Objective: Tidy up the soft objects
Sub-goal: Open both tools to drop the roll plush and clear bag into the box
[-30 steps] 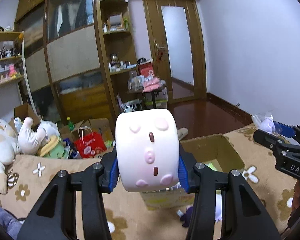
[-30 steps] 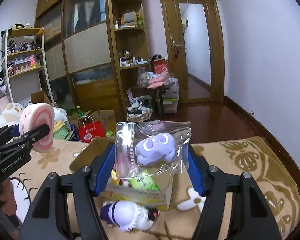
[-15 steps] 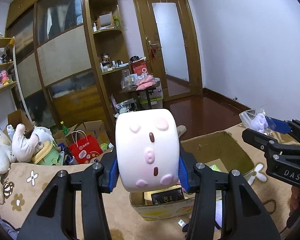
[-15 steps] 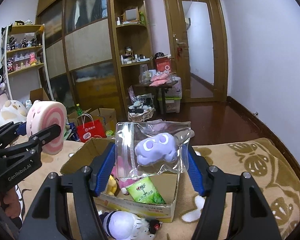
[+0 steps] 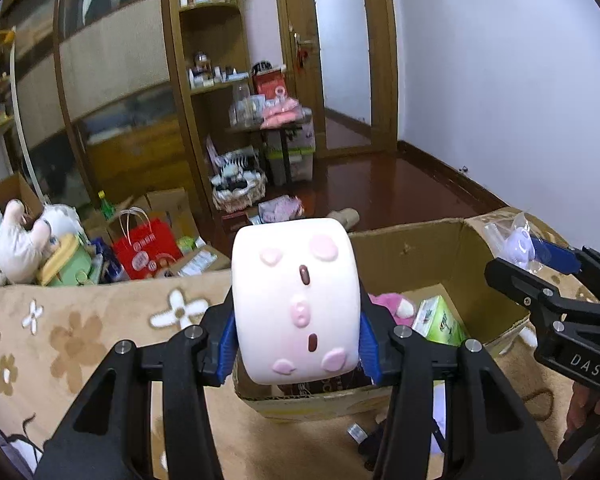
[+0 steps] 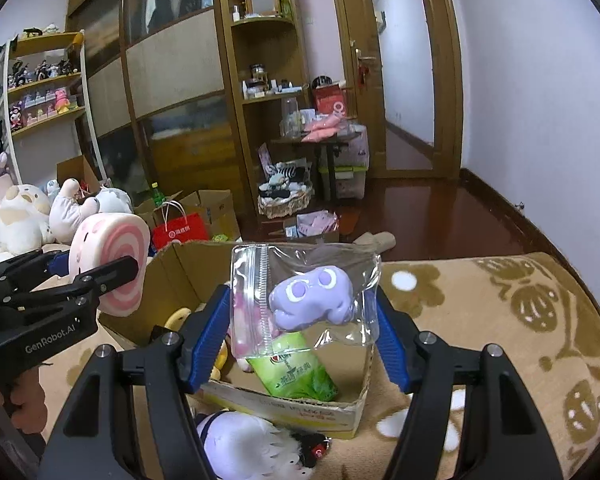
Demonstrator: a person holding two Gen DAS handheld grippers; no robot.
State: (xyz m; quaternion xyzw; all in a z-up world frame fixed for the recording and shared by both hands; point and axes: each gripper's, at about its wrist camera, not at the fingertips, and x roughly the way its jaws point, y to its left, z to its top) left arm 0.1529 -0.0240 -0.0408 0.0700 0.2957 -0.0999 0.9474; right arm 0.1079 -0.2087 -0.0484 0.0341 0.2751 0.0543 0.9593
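Underneath both grippers lies a tan blanket with brown and white flowers, and on it stands an open cardboard box holding a green packet printed with characters too small to read. The left gripper, whose side reads "GenRobot.AI" in the right wrist view, is clenched on a white roll-shaped squishy toy. The toy hangs above the box's near left corner. Its long axis runs straight across between the blue pads, its pink swirl end turned to the right gripper's side, its pink-dotted curved face toward the left camera. The right gripper, lettered "DAS" in the left wrist view, grasps a clear zip bag by its two side edges over the box. The zip strip stands upright at the bag's left. Inside sits a purple soft toy, its two round pale spots facing the camera.
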